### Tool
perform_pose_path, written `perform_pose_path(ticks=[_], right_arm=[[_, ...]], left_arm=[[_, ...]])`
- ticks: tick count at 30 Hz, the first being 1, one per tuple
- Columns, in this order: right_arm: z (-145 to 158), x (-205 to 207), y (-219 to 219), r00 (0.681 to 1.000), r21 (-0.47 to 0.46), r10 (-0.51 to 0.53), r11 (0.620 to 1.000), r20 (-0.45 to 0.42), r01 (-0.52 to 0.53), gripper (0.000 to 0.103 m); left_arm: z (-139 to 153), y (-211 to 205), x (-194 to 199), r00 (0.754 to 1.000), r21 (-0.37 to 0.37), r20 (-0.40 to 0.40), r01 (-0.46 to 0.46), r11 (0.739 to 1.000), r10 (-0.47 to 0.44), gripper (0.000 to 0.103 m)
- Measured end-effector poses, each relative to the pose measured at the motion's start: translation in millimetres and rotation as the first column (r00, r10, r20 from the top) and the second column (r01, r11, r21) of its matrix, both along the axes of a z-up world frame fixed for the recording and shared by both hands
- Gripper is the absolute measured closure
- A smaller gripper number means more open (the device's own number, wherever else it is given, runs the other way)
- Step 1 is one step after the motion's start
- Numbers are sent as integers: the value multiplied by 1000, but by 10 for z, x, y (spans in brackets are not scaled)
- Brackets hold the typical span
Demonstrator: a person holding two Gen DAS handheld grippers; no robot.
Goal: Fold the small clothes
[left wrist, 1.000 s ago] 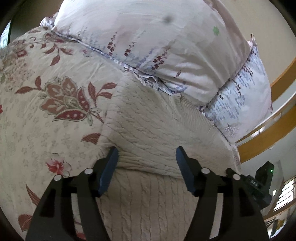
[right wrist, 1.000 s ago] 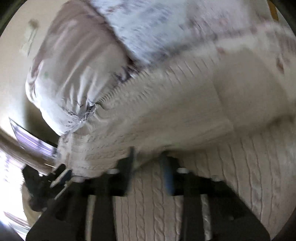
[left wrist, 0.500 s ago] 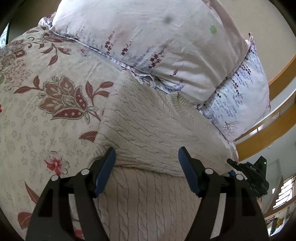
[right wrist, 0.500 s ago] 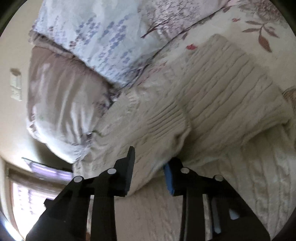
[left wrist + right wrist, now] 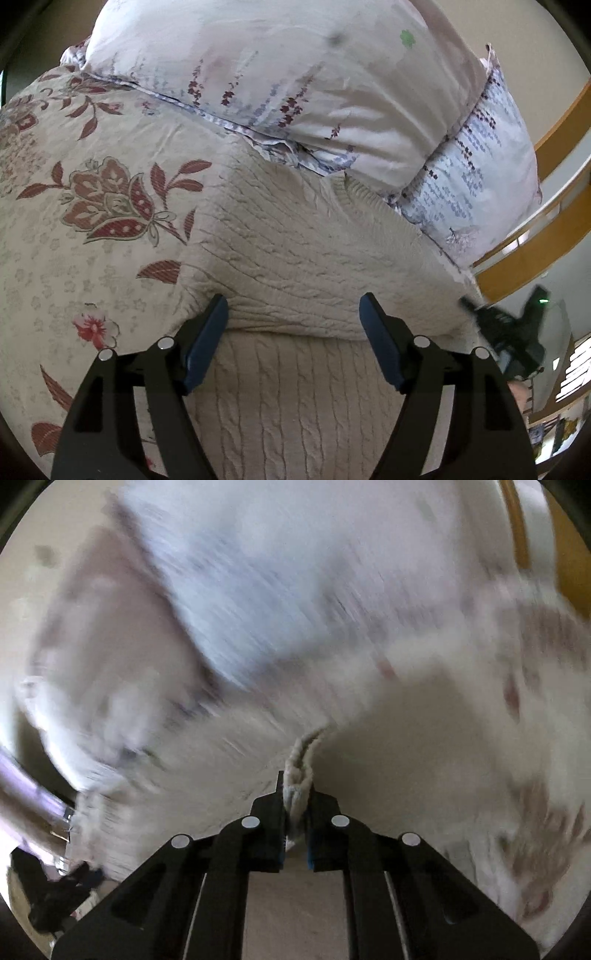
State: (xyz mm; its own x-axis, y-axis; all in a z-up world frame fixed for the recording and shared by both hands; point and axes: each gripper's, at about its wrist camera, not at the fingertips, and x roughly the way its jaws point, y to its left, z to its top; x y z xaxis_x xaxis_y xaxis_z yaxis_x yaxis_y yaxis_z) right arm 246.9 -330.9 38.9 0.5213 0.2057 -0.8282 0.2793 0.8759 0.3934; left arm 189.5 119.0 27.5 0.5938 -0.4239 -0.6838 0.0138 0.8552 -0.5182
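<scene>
While the left gripper (image 5: 293, 314) stands wide, its jaws having just eased further apart, its blue pads (image 5: 207, 341) straddle a folded edge of the cream cable-knit sweater (image 5: 295, 258) without pinching it; the right gripper (image 5: 297, 794) has just clamped tight onto a bunched fold of that sweater, which lies on the floral bedspread (image 5: 74, 184) below the pillows (image 5: 295, 92)

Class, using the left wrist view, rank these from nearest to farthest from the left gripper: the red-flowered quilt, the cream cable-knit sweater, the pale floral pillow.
1. Cream cable-knit sweater, between the left gripper's fingers.
2. Red-flowered quilt, to the left.
3. Pale floral pillow, behind, at the top.
</scene>
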Motion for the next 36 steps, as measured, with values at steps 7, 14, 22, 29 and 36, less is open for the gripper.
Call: perform_pose_path(ticks=[7, 14, 22, 29, 36], right_arm=[[-31, -76, 23, 1000, -21, 15, 1000, -2, -15, 95], [-46, -145, 31, 1000, -19, 28, 999, -8, -28, 88], [224, -475, -104, 999, -121, 27, 992, 20, -25, 45], [350, -975, -448, 999, -63, 35, 997, 35, -33, 39], [242, -1612, -775, 1000, 55, 18, 998, 16, -19, 39]], left_arm=[[12, -78, 17, 1000, 64, 6, 18, 998, -18, 27], [8, -209, -4, 999, 169, 13, 44, 985, -47, 27], [47, -222, -160, 998, 237, 26, 50, 970, -58, 26], [133, -163, -459, 996, 330, 71, 20, 944, -46, 22], [95, 68, -927, 997, 264, 76, 13, 965, -34, 22]])
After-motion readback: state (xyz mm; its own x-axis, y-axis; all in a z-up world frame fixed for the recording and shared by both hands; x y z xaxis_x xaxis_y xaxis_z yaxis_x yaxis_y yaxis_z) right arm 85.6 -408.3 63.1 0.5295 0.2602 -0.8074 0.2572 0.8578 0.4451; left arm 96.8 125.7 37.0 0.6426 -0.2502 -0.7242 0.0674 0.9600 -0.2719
